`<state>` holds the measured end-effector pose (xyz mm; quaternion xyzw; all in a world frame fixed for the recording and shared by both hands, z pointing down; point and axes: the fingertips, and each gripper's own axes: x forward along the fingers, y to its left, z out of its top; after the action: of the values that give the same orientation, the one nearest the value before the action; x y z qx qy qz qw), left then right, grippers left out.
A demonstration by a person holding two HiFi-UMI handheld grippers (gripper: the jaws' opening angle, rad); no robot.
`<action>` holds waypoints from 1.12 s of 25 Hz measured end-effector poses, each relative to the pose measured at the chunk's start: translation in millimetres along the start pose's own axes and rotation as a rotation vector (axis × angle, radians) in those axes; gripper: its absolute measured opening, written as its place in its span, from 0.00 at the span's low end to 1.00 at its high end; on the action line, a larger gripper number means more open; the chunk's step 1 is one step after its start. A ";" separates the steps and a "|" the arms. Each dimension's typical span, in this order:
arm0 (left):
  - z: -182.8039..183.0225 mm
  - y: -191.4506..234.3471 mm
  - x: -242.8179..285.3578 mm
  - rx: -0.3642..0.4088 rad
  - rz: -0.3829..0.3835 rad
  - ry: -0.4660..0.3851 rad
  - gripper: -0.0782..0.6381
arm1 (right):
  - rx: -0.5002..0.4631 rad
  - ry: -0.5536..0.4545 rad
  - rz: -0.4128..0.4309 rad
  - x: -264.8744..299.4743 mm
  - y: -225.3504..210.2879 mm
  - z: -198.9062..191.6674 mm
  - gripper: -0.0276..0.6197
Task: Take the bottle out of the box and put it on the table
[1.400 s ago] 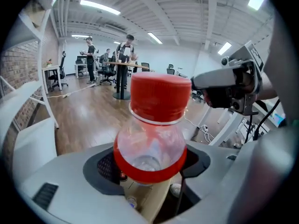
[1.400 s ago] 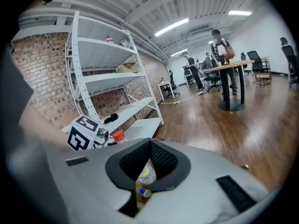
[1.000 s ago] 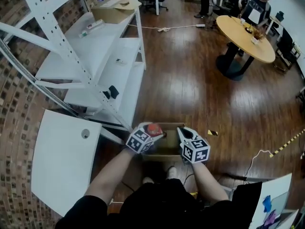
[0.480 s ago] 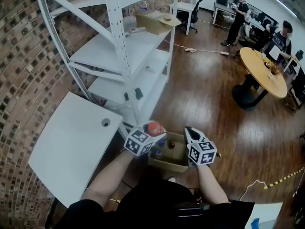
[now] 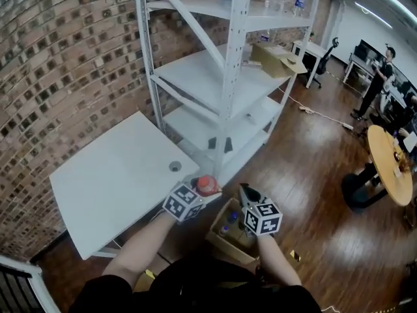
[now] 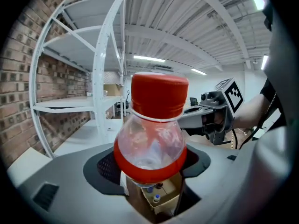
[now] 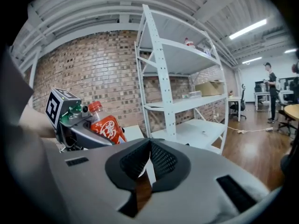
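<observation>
Lit brightly and evenly by ceiling strips (image 6: 148, 58); no hard shadows. Mild sheen on floor (image 5: 306, 175), near-blown white on table (image 5: 111, 181). Heavy fisheye bowing of shelf (image 5: 229, 77) posts, black vignette in corners of both gripper views. Slight softness on bottle (image 6: 150, 129), close to lens. Little motion blur in head view.
</observation>
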<state>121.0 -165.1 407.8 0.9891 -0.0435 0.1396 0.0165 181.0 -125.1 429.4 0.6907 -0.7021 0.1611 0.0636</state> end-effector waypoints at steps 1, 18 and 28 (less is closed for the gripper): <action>1.9 7.2 -7.6 -0.008 0.037 -0.009 0.54 | -0.016 0.000 0.033 8.8 4.6 4.7 0.05; -75.5 124.8 -270.9 -0.241 0.758 -0.007 0.54 | -0.238 0.098 0.664 137.9 244.9 15.2 0.05; -142.9 184.6 -460.3 -0.340 1.017 -0.033 0.54 | -0.338 0.132 0.851 189.7 418.2 3.2 0.05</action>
<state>-375.6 -305.0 421.1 0.8285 -0.5397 0.1052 0.1063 -239.9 -308.8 427.7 0.3093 -0.9340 0.0998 0.1483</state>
